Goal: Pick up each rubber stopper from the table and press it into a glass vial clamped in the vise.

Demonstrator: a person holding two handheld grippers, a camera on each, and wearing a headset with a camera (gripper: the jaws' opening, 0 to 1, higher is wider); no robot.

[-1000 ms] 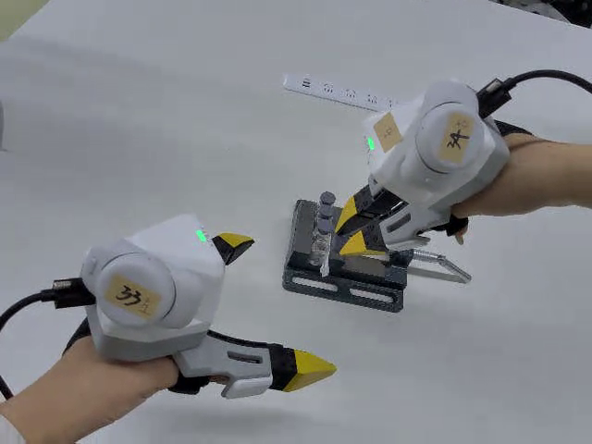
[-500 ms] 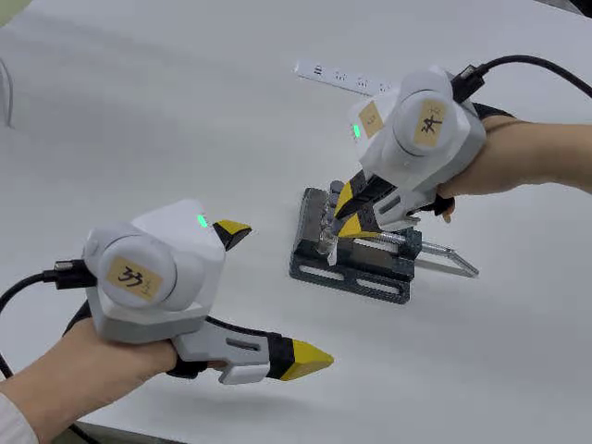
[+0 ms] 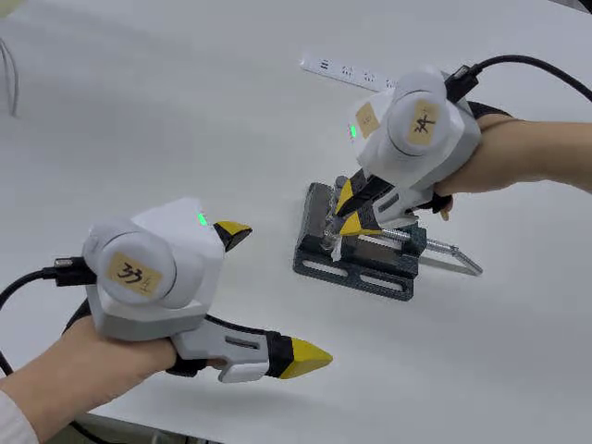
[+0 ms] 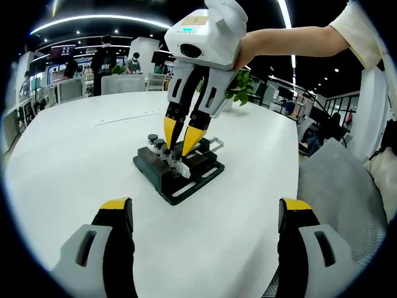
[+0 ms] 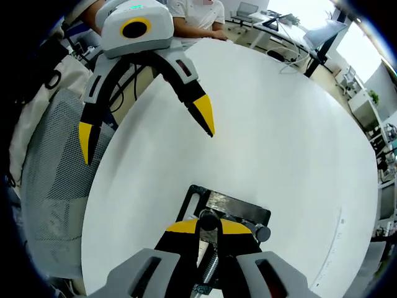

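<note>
A black vise [image 3: 356,268] on the white table holds a row of glass vials [image 4: 169,153] topped with grey rubber stoppers. My right gripper [image 3: 347,211] hangs over the vise with its yellow tips down at the row. In the right gripper view its jaws stand nearly together, shut on a grey stopper [image 5: 208,220] over the vise [image 5: 239,208]; another stopper [image 5: 263,234] sits just to the right. My left gripper [image 3: 273,294] is open and holds nothing, a hand's width to the left of the vise [image 4: 180,177]. The right gripper [image 4: 181,138] reaches down onto the vials.
A white power strip [image 3: 347,72] lies behind the vise. The vise's metal handle [image 3: 453,252] sticks out to the right. The table's near edge runs just below my left gripper. People, chairs and desks [image 4: 111,81] stand beyond the table.
My right gripper has come down and to the left, and its tips now sit on the vial row. The left gripper stays open and has barely moved.
</note>
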